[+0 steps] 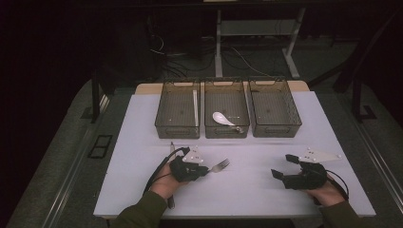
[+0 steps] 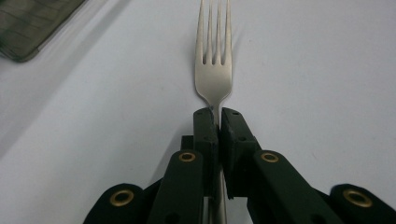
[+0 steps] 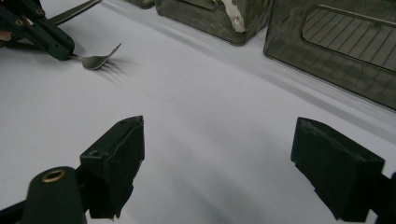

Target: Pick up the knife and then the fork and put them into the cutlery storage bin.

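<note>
Left to right. The left black two-jaw gripper (image 1: 205,169) was clamped on the handle of the silver metal fork (image 1: 220,166); the left gripper view showed the pads (image 2: 205,135) pinching the neck, the tines (image 2: 214,28) lying on the white table sheet (image 1: 247,183). The high view added three dark mesh bins (image 1: 177,115) in a row behind, the middle holding a white ceramic spoon (image 1: 222,118). The right black two-jaw gripper (image 1: 283,166) stood with jaws wide apart, nothing between them, over bare sheet near the front edge; open surface separated both grippers.
</note>
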The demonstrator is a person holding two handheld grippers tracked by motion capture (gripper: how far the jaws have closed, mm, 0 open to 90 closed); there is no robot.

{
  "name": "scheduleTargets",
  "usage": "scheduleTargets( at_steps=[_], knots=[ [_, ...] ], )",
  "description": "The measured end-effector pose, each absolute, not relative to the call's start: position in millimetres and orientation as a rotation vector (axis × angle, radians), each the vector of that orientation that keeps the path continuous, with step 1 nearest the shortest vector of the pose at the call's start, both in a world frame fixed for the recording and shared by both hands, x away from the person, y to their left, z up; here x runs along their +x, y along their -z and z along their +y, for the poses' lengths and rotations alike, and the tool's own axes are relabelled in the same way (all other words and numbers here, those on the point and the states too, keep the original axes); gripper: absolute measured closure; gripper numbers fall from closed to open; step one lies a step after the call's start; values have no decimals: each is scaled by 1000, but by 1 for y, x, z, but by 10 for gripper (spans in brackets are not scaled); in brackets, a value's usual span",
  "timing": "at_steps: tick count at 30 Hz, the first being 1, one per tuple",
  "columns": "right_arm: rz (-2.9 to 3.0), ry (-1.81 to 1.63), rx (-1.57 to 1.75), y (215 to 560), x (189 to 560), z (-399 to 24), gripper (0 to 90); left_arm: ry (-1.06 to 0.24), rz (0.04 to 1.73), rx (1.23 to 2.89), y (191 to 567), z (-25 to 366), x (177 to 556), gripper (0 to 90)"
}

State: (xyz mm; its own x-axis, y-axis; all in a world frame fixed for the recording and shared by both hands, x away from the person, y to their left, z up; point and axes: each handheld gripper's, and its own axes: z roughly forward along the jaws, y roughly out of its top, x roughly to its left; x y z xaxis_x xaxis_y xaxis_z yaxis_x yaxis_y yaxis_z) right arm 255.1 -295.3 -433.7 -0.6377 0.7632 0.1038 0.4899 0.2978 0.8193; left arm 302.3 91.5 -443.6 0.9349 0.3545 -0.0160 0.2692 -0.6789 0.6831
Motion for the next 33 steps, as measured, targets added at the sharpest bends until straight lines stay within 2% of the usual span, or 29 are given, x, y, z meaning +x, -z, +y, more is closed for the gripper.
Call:
scheduleTargets(
  at_steps=[13,25,33],
  knots=[
    [2293,-1273,1163,431,257,-297,173,-155,479,2266,425,92,301,847],
    [2368,-1423,1153,411,262,-285,155,-165,475,2203,412,88,298,847],
    [2410,-1532,1134,400,272,-252,236,-174,464,2193,407,82,294,847]
  ],
)
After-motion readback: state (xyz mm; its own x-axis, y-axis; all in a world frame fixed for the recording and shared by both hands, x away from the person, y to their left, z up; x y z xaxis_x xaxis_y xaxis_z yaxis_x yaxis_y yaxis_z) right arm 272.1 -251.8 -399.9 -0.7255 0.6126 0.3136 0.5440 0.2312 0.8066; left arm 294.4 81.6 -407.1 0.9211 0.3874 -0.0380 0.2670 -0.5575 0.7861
